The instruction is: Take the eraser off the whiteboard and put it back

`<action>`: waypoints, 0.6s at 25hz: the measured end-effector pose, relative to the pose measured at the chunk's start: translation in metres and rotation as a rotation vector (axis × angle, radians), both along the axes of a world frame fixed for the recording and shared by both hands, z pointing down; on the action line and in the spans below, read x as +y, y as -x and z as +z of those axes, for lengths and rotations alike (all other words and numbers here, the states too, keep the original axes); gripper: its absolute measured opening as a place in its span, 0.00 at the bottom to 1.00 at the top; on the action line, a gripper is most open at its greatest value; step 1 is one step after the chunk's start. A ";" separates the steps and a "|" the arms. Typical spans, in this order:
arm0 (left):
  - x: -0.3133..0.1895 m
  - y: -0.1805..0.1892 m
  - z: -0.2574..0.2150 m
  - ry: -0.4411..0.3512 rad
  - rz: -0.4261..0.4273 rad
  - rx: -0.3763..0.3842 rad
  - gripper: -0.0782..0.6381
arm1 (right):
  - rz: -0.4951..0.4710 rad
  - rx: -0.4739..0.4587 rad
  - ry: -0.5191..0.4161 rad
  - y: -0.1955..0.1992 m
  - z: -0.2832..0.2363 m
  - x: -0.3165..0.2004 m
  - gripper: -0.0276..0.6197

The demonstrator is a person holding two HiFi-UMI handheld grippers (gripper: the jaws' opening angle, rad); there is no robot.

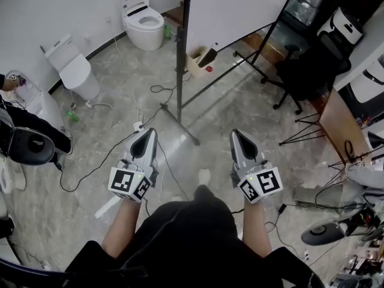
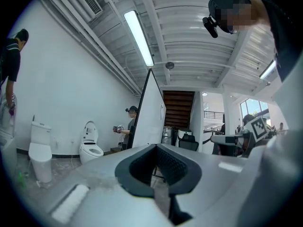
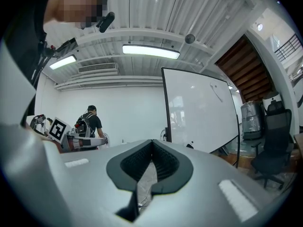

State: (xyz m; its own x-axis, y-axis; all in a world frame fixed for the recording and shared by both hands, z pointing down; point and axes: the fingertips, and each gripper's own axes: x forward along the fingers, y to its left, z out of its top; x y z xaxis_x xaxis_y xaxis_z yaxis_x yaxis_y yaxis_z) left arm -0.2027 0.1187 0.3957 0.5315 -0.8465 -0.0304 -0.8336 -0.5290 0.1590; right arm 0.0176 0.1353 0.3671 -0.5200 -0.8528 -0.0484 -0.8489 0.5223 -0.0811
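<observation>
Left gripper (image 1: 146, 138) and right gripper (image 1: 238, 138) are both closed and empty, cardboard box (image 1: 194, 62) at 12 o'clock below whiteboard (image 1: 234, 11), contents unclear.

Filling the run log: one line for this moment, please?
left gripper: shut, empty | right gripper: shut, empty | whiteboard: ahead, untouched

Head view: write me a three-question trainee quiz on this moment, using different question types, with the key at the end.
1. True or false: the right gripper holds something between its jaws.
2. In the head view, what stands left of the whiteboard? A: two toilets; B: a sofa; C: a ladder.
3. Fill in: the left gripper has its jaws ____.
Key: 1 false, it is shut and empty; 2 A; 3 shut.
</observation>
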 end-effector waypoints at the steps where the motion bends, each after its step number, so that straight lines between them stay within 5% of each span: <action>1: -0.004 -0.002 0.000 0.000 -0.009 0.002 0.12 | -0.007 -0.001 0.000 -0.002 0.000 -0.006 0.05; 15: -0.085 -0.042 -0.002 0.009 -0.088 -0.014 0.12 | -0.100 -0.036 0.018 -0.039 0.006 -0.109 0.05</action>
State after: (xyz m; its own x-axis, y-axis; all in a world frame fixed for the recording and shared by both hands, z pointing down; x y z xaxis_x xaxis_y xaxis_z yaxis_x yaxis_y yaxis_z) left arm -0.1605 0.0338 0.3936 0.4550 -0.8904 -0.0154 -0.8791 -0.4518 0.1520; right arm 0.0567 0.0268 0.3730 -0.6004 -0.7979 -0.0539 -0.7892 0.6021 -0.1209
